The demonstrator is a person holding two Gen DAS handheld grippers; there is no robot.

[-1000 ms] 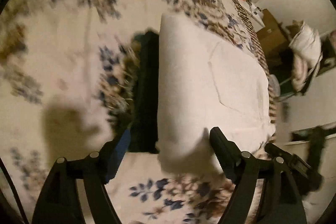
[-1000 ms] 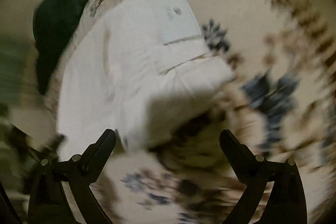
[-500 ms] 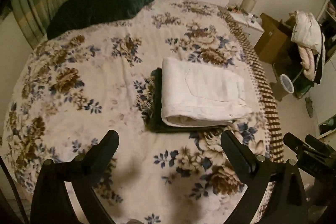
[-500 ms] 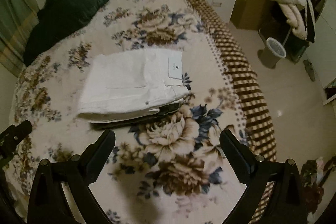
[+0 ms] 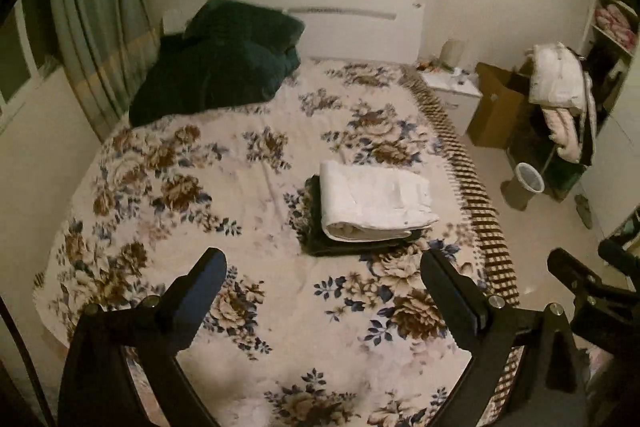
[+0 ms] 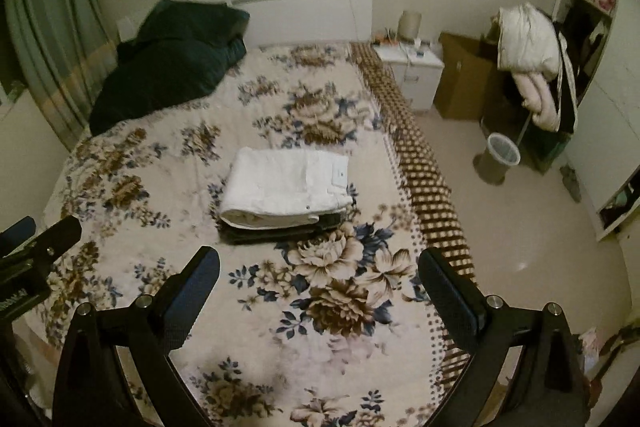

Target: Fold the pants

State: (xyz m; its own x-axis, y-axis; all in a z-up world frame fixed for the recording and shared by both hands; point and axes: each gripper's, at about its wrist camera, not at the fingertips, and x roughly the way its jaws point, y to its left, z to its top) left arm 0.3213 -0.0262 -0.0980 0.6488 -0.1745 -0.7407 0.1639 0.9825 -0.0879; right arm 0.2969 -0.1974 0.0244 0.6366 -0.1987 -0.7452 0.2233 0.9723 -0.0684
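The white pants (image 5: 374,201) lie folded into a compact rectangle on the floral bedspread (image 5: 224,187), on top of a folded dark garment (image 5: 316,227). They also show in the right wrist view (image 6: 286,187), with the dark garment (image 6: 272,231) under them. My left gripper (image 5: 322,269) is open and empty, held well back from the stack near the foot of the bed. My right gripper (image 6: 318,265) is open and empty, also held back from the stack. The right gripper shows at the right edge of the left wrist view (image 5: 592,291).
A dark green blanket (image 5: 216,67) lies heaped by the white headboard (image 5: 352,23). Right of the bed stand a white nightstand (image 6: 412,67), a cardboard box (image 6: 460,79), a waste bin (image 6: 498,157) and a chair heaped with clothes (image 6: 532,67). Curtains (image 5: 96,39) hang on the left.
Both grippers have pulled far back and up from the folded pants, which were close in front a second ago. The whole bed and room have come into view. The stack stays put.
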